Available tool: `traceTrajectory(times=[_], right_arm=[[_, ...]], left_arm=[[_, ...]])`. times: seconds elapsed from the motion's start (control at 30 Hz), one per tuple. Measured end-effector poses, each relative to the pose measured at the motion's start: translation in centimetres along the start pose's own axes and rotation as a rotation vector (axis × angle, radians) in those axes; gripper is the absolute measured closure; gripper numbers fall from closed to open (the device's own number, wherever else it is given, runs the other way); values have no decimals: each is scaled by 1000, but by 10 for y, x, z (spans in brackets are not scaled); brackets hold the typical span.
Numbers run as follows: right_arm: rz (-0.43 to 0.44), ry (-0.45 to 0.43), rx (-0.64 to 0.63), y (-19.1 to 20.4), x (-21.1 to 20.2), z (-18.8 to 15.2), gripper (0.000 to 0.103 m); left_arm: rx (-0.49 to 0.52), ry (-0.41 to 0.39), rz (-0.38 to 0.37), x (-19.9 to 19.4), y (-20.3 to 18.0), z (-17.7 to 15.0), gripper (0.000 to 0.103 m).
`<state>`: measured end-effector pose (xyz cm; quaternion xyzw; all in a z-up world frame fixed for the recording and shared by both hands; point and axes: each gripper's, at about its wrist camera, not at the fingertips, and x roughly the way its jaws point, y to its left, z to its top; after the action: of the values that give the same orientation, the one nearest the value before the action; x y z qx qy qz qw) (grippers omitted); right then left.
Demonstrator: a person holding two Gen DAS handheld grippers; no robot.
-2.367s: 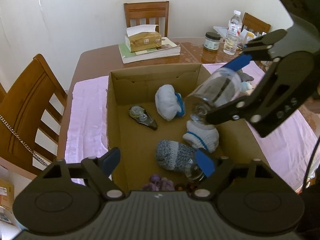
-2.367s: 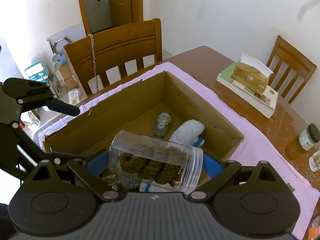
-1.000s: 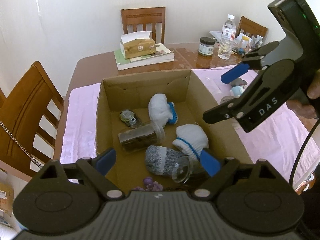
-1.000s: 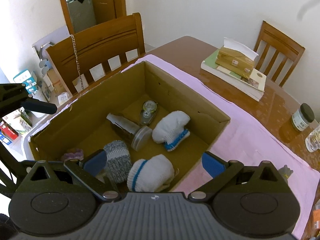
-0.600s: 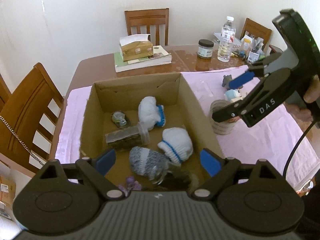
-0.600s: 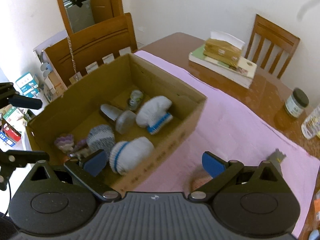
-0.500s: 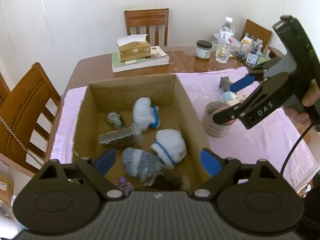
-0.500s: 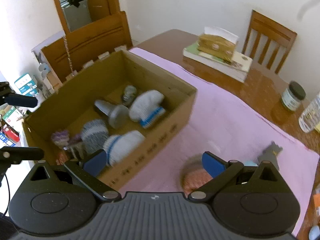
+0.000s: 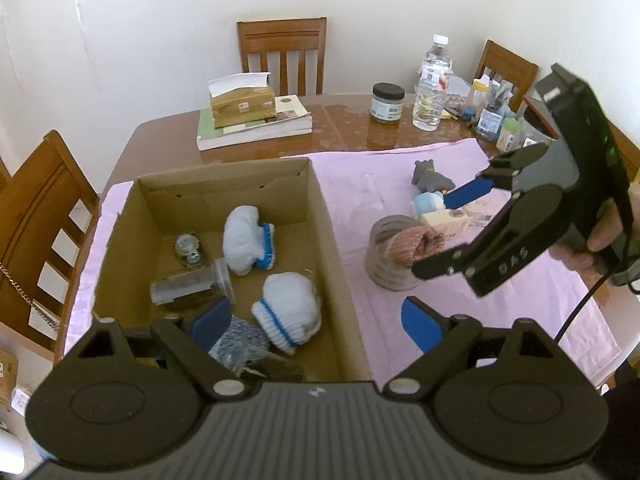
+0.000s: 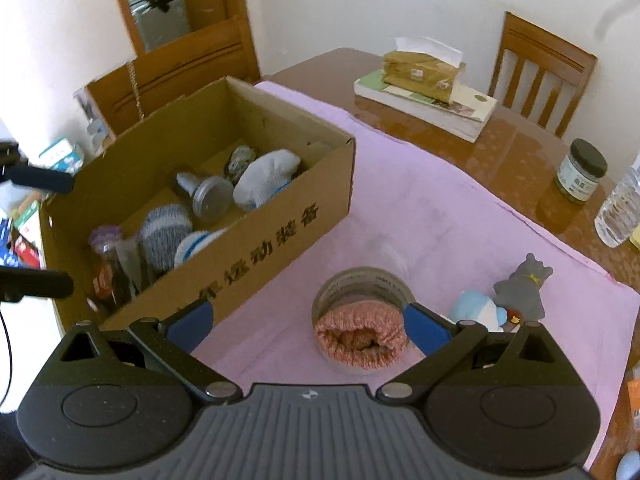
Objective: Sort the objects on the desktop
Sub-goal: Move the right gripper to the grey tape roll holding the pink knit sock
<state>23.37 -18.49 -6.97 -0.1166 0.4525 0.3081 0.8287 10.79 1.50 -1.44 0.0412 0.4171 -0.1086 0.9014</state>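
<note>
Jar [image 10: 362,312] with pink sock stands between spread right tongs [image 10: 308,326].

Walls [image 9: 120,40]: plain white, evenly daylit. Table [image 9: 352,124]: glossy brown wood, rounded corner, partly under a pink cloth [image 9: 400,168]. Chairs: four brown wooden ones show; one slat-backed chair [image 9: 282,50] at the far edge against the wall, a second [image 9: 506,68] at the far right corner, a third [image 9: 36,216] at the left side with a metal chain [image 9: 24,292] hanging on its back, a fourth barely showing at the left edge. Door [image 10: 176,0]: brown wooden frame with a glass panel, behind the left chair. Floor: hidden.
</note>
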Motion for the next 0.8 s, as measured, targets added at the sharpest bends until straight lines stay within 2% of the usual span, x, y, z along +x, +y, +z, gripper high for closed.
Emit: traceTrajectory(times=[0.53,0.8], right_arm=[[-36,-40,-117,-13,28,-12,0],[-50,16,-185,-15,63,-5,0]], left_arm=[[-59,3,8,14,-21,5,11],[-66,-9,46,14,-24,6,11]])
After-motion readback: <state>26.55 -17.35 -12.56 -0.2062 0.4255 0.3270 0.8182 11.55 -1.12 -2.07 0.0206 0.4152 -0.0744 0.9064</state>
